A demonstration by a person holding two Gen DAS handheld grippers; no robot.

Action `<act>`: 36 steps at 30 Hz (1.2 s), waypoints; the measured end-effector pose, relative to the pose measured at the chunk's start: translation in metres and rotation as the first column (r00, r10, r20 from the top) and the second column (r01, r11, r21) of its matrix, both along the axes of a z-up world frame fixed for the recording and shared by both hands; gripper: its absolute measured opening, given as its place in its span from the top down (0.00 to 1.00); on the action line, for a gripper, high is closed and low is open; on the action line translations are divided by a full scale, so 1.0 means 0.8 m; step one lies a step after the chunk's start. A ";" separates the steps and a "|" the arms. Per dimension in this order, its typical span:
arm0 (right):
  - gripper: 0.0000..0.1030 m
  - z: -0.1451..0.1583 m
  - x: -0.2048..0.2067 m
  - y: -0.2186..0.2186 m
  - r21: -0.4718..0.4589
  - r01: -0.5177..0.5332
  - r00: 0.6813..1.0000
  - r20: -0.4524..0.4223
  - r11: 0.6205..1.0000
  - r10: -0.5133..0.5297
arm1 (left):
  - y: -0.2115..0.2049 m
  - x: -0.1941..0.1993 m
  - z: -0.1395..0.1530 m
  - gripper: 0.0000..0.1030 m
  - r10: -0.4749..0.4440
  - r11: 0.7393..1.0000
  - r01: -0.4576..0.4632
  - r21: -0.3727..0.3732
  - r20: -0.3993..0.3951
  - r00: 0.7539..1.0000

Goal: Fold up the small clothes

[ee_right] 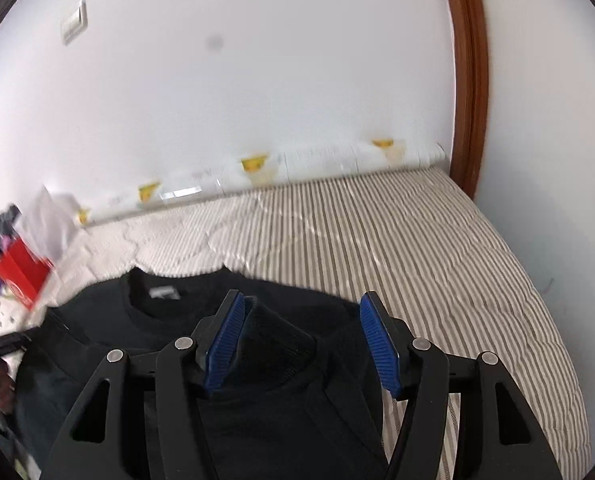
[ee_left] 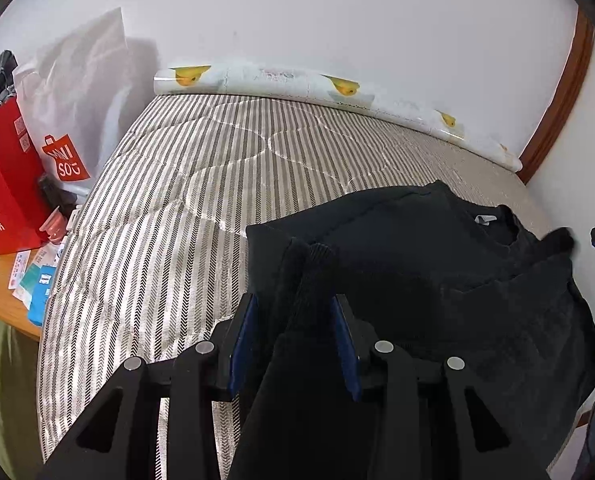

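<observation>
Left gripper: your left gripper points forward and slightly down over the bed, blue pads narrowed around a bunched fold of the black sweater; cloth fills the gap and both pads look pressed on it
Left pose: low, near the mattress edge, fingers aimed toward the wall
Right gripper: your right gripper has its jaws apart; a ribbed cuff sits against the left pad while the right pad stands clear of the fabric, so no pinch there
Right pose: held level over the sweater's near part, aimed across the bed at the wall
Sweater: lies on the striped mattress, collar and white label toward the wall, body spread under both tools, sleeve fabric lifted at your left pads
Surroundings: rolled duck-print sheet lies along the wall at the bed's far edge; red paper bag and a white shopping bag stand left of the bed; brown door frame on the right
Blur: right view is smeared at its left edge, details there unreadable
</observation>
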State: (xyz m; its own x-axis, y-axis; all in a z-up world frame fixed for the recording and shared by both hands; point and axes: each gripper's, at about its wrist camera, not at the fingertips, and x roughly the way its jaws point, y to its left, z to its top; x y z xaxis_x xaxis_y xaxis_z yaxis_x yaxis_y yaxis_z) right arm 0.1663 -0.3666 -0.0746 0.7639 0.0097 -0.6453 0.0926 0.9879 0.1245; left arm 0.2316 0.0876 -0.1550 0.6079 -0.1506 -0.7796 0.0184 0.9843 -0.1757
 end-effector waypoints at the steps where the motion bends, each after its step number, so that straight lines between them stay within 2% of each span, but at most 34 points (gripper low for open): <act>1: 0.42 0.001 0.001 -0.002 -0.011 0.000 1.000 -0.006 1.000 0.000 | 0.000 0.000 0.001 0.65 -0.003 1.000 0.003 -0.001 0.004 1.000; 7: 0.42 -0.042 0.017 0.013 -0.061 -0.106 0.985 -0.146 0.993 0.096 | -0.004 -0.001 0.000 0.65 -0.020 1.000 0.020 0.006 0.000 1.000; 11: 0.42 -0.071 0.043 0.027 -0.078 -0.131 0.971 -0.211 0.988 0.112 | -0.006 0.002 -0.001 0.66 -0.021 1.000 0.021 0.017 -0.005 1.000; 13: 0.49 -0.087 0.062 0.033 -0.090 -0.125 0.961 -0.257 0.988 0.099 | -0.005 0.004 -0.002 0.68 -0.019 1.000 0.019 0.021 -0.005 1.000; 14: 0.59 -0.093 0.067 0.035 -0.101 -0.126 0.959 -0.269 0.987 0.095 | -0.005 0.006 -0.002 0.70 -0.016 1.000 0.016 0.027 -0.009 1.000; 16: 0.66 -0.098 0.070 0.037 -0.135 -0.129 0.959 -0.267 0.982 0.089 | -0.005 0.008 -0.003 0.84 -0.008 0.999 0.009 0.040 -0.019 1.000; 17: 0.77 -0.099 0.068 0.039 -0.150 -0.138 0.960 -0.263 0.979 0.095 | -0.005 0.007 -0.002 0.85 -0.005 0.999 0.005 0.044 -0.013 1.000; 19: 0.81 -0.092 0.061 0.035 -0.137 -0.147 0.965 -0.237 0.980 0.111 | -0.004 0.003 0.003 0.90 0.003 0.999 -0.003 0.050 0.014 1.000; 20: 0.82 -0.083 0.052 0.030 -0.132 -0.139 0.974 -0.196 0.981 0.112 | -0.004 0.003 0.004 0.91 0.004 0.999 -0.005 0.048 0.019 1.000; 22: 0.83 -0.070 0.040 0.015 -0.114 -0.109 0.986 -0.140 0.987 0.093 | -0.005 0.003 0.005 0.93 0.000 0.999 -0.001 0.037 0.023 1.000; 24: 0.83 -0.068 0.038 0.001 -0.091 -0.080 0.990 -0.126 0.993 0.068 | -0.010 0.007 0.005 0.94 -0.002 0.998 0.000 0.061 0.030 1.000; 27: 0.83 -0.081 0.055 -0.006 -0.088 -0.061 0.985 -0.168 0.994 0.046 | -0.011 0.014 0.007 0.94 0.015 0.997 -0.018 0.076 0.036 0.999; 29: 0.82 -0.095 0.064 -0.003 -0.094 -0.060 0.976 -0.212 0.994 0.039 | -0.006 0.015 0.008 0.94 0.002 1.000 -0.003 0.027 0.023 1.000; 32: 0.82 -0.098 0.065 0.000 -0.118 -0.062 0.975 -0.220 0.991 0.035 | -0.004 0.007 0.012 0.93 -0.041 0.999 0.042 -0.026 0.040 0.998; 34: 0.81 -0.097 0.065 -0.001 -0.116 -0.063 0.974 -0.223 0.991 0.036 | -0.007 0.006 0.012 0.86 -0.054 0.999 0.054 -0.001 0.043 0.998; 36: 0.79 -0.097 0.064 -0.002 -0.113 -0.060 0.973 -0.230 0.992 0.033 | -0.011 0.009 0.009 0.85 -0.058 0.998 0.058 0.025 0.030 0.998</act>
